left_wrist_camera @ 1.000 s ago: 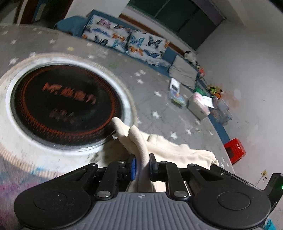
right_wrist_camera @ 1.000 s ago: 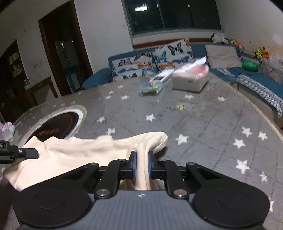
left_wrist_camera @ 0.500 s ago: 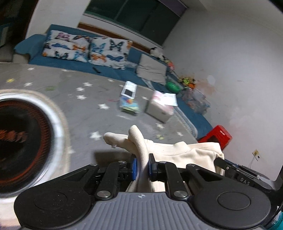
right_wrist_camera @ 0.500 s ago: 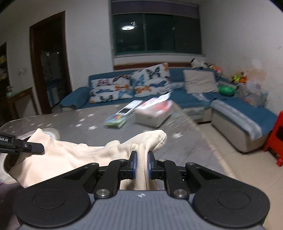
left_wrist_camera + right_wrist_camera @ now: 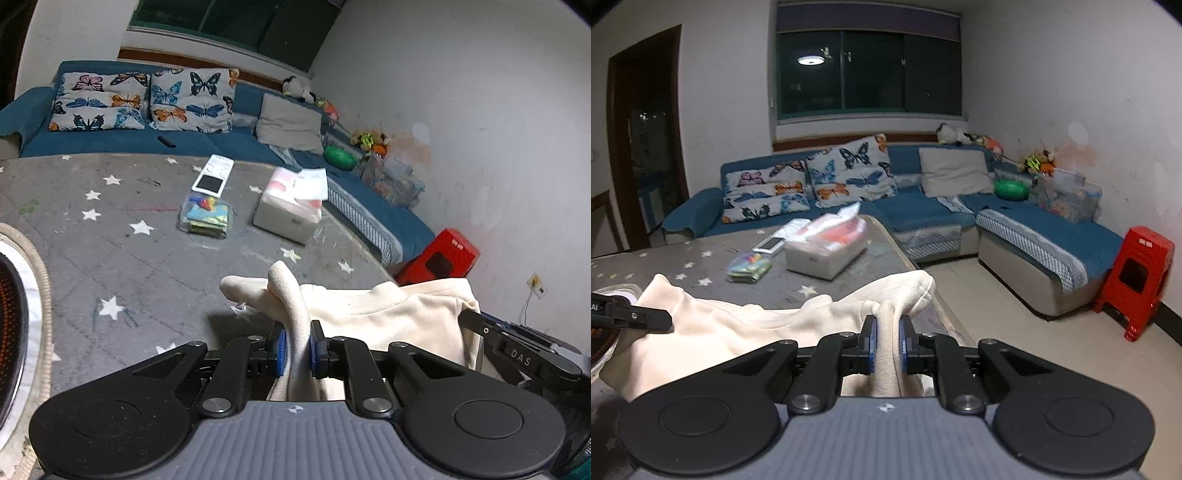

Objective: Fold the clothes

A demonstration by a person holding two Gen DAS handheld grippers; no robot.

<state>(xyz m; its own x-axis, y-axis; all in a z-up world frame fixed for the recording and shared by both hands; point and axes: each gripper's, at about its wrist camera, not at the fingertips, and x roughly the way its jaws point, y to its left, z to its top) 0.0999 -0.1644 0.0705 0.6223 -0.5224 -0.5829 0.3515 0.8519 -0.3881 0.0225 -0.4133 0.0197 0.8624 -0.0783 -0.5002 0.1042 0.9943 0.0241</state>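
**Both pinches are thin — watch for a slip over the tabletop edge**

You've got the cream garment (image 5: 388,314) strung between your two tools, lifted above the grey star-patterned tabletop (image 5: 147,251). Your left hand-held gripper (image 5: 295,345) is clenched on a narrow ridge of fabric, and your right hand-held gripper (image 5: 886,345) is clamped on another bunched fold of the same garment (image 5: 757,325). In the right wrist view the cloth sags between them, with a cuff-like end (image 5: 923,291) flopping forward past the pads.

Here's the risk: each grip looks like it holds only a thin pleat, so a quick swing or a hard pull apart could likely strip the cloth out of one side. If that happens on the right, the garment sits close to the tabletop's edge and could slide off to the floor (image 5: 1015,350).

Mind the clutter too. The tissue box (image 5: 291,210) and the packet of colourful items (image 5: 205,218) lie further out on the tabletop, and a wide lay-down could drag a sleeve across them. The round burner (image 5: 11,314) at the left is another place a trailing hem could snag.
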